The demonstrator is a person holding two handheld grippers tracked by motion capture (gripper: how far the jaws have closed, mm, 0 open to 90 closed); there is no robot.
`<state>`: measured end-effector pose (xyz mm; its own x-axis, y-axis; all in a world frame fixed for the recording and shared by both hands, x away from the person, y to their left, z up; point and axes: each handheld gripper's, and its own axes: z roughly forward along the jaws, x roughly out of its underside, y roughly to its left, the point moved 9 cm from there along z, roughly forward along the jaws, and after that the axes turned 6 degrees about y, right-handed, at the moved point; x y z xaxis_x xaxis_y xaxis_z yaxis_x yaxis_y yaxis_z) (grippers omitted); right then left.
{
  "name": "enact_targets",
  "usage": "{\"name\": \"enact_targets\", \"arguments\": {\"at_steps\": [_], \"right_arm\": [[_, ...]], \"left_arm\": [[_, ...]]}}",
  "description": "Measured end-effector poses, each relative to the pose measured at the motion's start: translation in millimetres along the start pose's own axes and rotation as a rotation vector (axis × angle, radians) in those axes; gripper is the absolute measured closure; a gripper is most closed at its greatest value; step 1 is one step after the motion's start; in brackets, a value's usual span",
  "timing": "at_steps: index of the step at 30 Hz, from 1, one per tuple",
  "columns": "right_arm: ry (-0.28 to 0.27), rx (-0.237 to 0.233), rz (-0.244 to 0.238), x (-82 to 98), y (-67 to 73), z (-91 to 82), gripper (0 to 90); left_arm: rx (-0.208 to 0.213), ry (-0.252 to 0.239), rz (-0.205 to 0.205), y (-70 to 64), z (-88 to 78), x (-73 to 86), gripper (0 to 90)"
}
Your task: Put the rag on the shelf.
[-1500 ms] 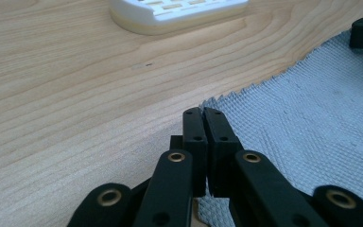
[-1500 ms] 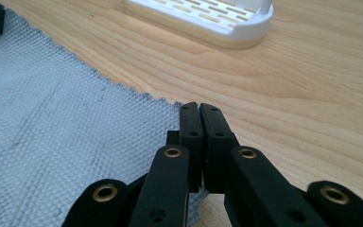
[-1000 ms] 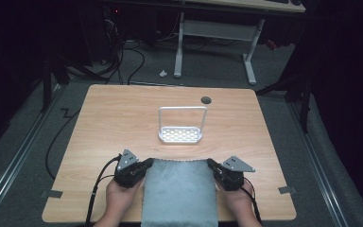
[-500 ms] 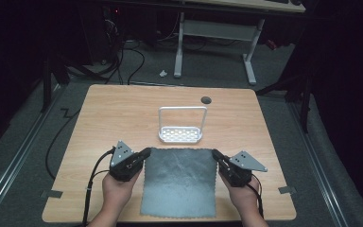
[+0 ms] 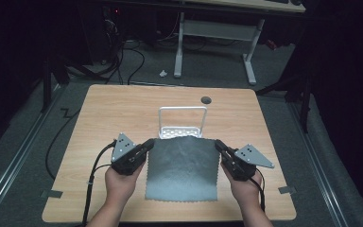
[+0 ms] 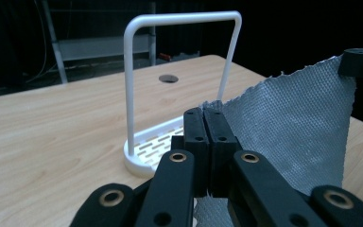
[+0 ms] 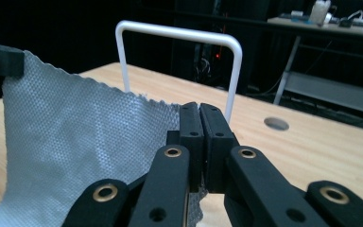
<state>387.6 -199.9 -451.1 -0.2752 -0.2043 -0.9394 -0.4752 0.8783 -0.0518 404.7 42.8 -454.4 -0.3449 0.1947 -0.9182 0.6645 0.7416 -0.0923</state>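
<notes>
Both grippers are pinching the grey cloth (image 5: pixel 182 168) by its far corners, left gripper (image 5: pixel 147 144) and right gripper (image 5: pixel 217 144) clamped tight (spreading it flat), just short of the white rack (image 5: pixel 182 124) on the desk (image 5: pixel 99 113)

A dim room around a lit wooden table

The light wood table (image 5: pixel 123 109) stands on grey carpet (image 5: pixel 23 156), a round hole (image 5: pixel 206 100) near its far edge. Beyond it stands a white-legged desk (image 5: pixel 212 33), with black cables (image 5: pixel 132 61) trailing over the floor; the surroundings are dark.
</notes>
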Motion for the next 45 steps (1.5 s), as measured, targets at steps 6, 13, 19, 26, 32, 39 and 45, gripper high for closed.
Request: {"name": "enact_targets", "arguments": {"at_steps": [6,13,19,26,32,39,45], "right_arm": [[-0.035,0.005,-0.006,-18.7,-0.9,-3.5,89.3],[-0.061,0.014,0.003,-32.3,-6.0,-4.1,89.4],[-0.096,0.02,-0.004,-51.6,-9.5,-8.6,89.3],[-0.123,0.015,-0.002,-70.9,-11.4,-14.8,89.4],[-0.121,0.018,0.0,-80.4,-16.4,-14.2,89.4],[-0.125,0.03,0.007,-99.1,-27.1,-6.4,89.8],[-0.132,0.057,0.007,-113.0,-37.8,8.2,89.7]], "left_arm": [[-0.007,-0.035,0.018,1.2,-4.3,-18.4,88.9],[-0.018,-0.061,0.028,4.5,-8.7,-32.1,89.0],[-0.03,-0.088,0.05,6.4,-15.1,-48.0,89.0],[-0.042,-0.11,0.078,7.2,-21.7,-68.6,89.0],[-0.053,-0.111,0.094,12.9,-22.2,-80.9,89.0],[-0.074,-0.115,0.103,24.8,-15.6,-100.9,89.0],[-0.109,-0.123,0.122,35.2,-5.0,-118.5,89.0]]}}
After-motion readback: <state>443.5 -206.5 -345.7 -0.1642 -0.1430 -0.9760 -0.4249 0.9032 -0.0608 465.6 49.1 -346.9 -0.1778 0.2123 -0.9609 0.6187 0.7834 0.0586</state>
